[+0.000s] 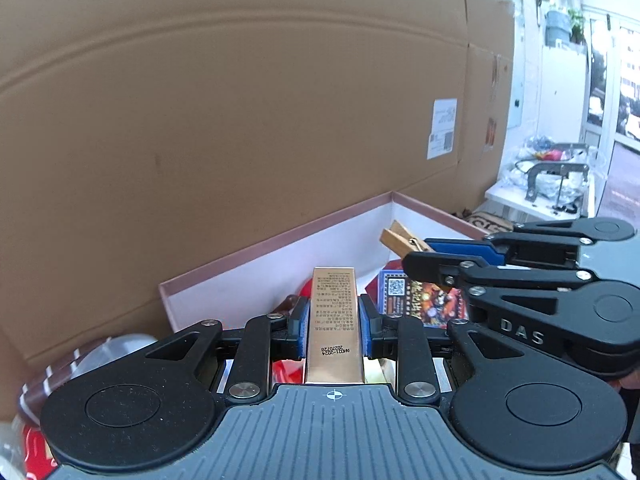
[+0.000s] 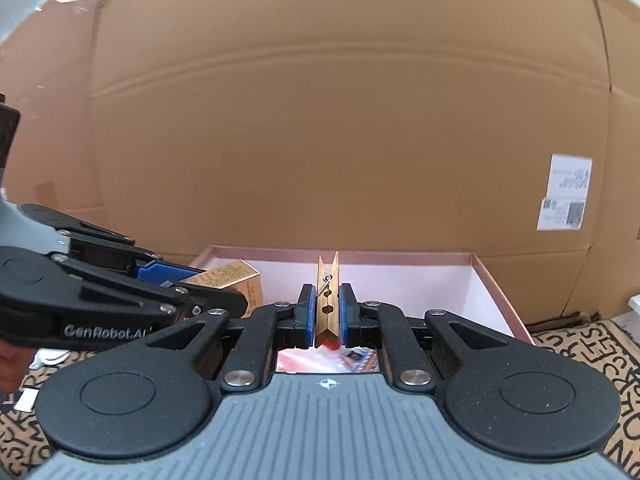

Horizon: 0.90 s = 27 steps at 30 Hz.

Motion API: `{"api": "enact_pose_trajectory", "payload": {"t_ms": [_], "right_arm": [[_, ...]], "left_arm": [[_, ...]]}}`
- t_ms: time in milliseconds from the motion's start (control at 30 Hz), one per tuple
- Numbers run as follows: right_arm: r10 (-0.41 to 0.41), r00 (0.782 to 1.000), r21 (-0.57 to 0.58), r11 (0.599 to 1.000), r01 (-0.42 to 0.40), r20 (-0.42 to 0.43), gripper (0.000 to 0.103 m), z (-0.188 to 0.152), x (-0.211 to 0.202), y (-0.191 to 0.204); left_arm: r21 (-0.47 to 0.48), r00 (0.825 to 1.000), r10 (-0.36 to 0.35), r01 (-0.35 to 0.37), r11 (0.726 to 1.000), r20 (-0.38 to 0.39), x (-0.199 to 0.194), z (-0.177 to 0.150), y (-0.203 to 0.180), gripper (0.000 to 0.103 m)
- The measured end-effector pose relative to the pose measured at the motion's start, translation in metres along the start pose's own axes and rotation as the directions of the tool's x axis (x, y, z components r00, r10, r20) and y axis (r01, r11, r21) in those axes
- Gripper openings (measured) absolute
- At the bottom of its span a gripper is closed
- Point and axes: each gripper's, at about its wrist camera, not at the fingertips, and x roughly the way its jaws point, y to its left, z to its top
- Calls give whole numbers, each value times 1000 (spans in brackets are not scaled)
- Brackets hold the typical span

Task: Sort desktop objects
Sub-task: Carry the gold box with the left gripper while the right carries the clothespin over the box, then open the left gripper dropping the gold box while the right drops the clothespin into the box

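My left gripper [image 1: 333, 326] is shut on a long gold box [image 1: 331, 320] with printed text, held over the open pink storage box [image 1: 280, 236]. My right gripper [image 2: 327, 312] is shut on a wooden clothespin [image 2: 328, 300], held upright over the same pink box [image 2: 496, 296]. In the left wrist view the right gripper [image 1: 416, 254] comes in from the right with the clothespin [image 1: 402, 238] sticking out. In the right wrist view the left gripper [image 2: 224, 292] comes in from the left with the gold box [image 2: 236, 280]. A card pack [image 1: 420, 298] with a QR code and red items lie inside the box.
A large cardboard wall [image 1: 240, 100] stands right behind the pink box. A letter-patterned mat [image 2: 592, 344] covers the surface. A red can and a clear cup [image 1: 100, 356] sit at the lower left. A white table with clamps [image 1: 556, 180] is at the far right.
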Motion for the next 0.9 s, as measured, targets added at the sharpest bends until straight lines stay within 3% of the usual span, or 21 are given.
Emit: {"api": "enact_pose_trajectory", "payload": {"t_ms": [500, 533, 567, 633, 700, 900], "right_arm": [[19, 984, 33, 999, -13, -177, 15, 10, 72, -21], [3, 985, 28, 1000, 1, -174, 26, 10, 73, -20], [-30, 987, 18, 999, 33, -155, 33, 10, 70, -20], [-85, 990, 8, 996, 86, -115, 63, 10, 63, -21], [-107, 992, 27, 994, 109, -70, 71, 8, 52, -25], [-85, 995, 93, 992, 89, -45, 80, -3, 33, -30]], "left_arm": [[-73, 997, 1, -6, 997, -78, 54, 12, 25, 24], [-82, 997, 4, -10, 997, -76, 54, 12, 27, 42], [-91, 998, 21, -27, 995, -65, 52, 11, 29, 48], [-117, 995, 94, -97, 988, -28, 44, 10, 33, 86], [-138, 989, 146, -142, 980, 14, 35, 7, 38, 103], [-178, 997, 68, -59, 982, 44, 11, 4, 44, 103]]}}
